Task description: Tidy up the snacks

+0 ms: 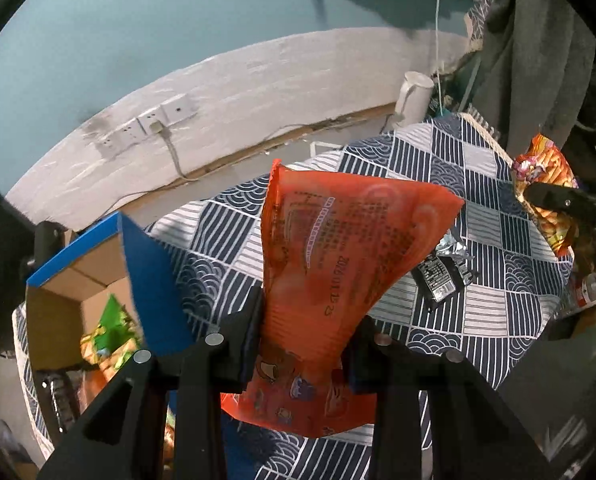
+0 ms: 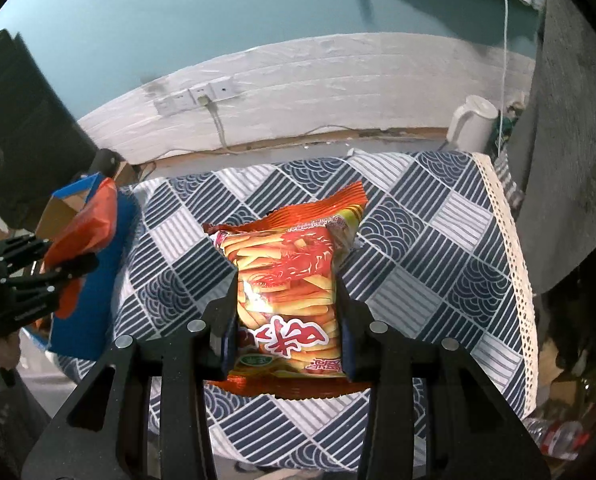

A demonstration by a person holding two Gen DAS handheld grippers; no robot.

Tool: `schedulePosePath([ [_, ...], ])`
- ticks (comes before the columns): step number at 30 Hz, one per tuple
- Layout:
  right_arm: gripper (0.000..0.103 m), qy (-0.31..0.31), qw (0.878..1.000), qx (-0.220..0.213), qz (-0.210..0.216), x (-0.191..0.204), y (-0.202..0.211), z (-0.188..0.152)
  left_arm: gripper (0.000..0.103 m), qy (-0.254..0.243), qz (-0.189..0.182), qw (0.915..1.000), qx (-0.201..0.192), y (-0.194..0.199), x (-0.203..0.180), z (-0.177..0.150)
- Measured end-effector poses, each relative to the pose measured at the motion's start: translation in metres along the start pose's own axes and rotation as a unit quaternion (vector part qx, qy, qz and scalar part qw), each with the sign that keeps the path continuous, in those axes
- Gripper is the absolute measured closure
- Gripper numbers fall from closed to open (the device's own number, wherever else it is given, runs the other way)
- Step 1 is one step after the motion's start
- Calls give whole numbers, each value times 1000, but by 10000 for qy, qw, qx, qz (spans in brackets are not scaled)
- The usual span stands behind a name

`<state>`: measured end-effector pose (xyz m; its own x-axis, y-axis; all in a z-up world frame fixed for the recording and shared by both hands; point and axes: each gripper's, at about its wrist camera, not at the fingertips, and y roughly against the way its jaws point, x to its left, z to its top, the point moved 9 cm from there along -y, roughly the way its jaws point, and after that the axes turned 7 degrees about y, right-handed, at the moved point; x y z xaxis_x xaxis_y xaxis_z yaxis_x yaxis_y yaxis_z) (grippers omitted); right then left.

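My left gripper [image 1: 309,320] is shut on the lower part of an orange snack bag [image 1: 337,240] and holds it above the patterned tablecloth [image 1: 497,312]. My right gripper [image 2: 288,284] is shut on a bag of shrimp sticks [image 2: 286,272], red and yellow, also lifted off the cloth [image 2: 437,240]. In the right wrist view the left gripper [image 2: 72,256] with its orange bag [image 2: 86,228] hangs at the left, next to a blue-flapped cardboard box [image 2: 94,300]. The left wrist view shows the right gripper [image 1: 537,200] with its shrimp stick bag [image 1: 537,168] at the far right.
The open cardboard box [image 1: 58,300] at the table's left holds a green packet [image 1: 110,320] and others. A black and silver packet [image 1: 441,276] lies on the cloth. A white jug [image 2: 473,124] stands at the back right. A wall socket strip [image 2: 198,96] has a cable plugged in. A plastic bottle [image 2: 557,438] lies below the table's right edge.
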<state>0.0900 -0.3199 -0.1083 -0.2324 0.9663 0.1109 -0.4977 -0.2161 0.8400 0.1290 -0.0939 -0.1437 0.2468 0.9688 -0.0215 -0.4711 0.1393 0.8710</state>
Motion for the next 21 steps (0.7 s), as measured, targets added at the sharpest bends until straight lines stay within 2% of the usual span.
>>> schedulePosePath([
  [9,65,229,9997,-94,-35,25,13,6,69,171,-92,9997,-177,23,16,-15],
  [16,65,432,9990,-143,-7,50,16,16,68,224,161,9992,-300,35,40,-24],
  [21,65,577,9982,-149,46,70,12,23,68,399,163,9985,-339,43,60,-27],
])
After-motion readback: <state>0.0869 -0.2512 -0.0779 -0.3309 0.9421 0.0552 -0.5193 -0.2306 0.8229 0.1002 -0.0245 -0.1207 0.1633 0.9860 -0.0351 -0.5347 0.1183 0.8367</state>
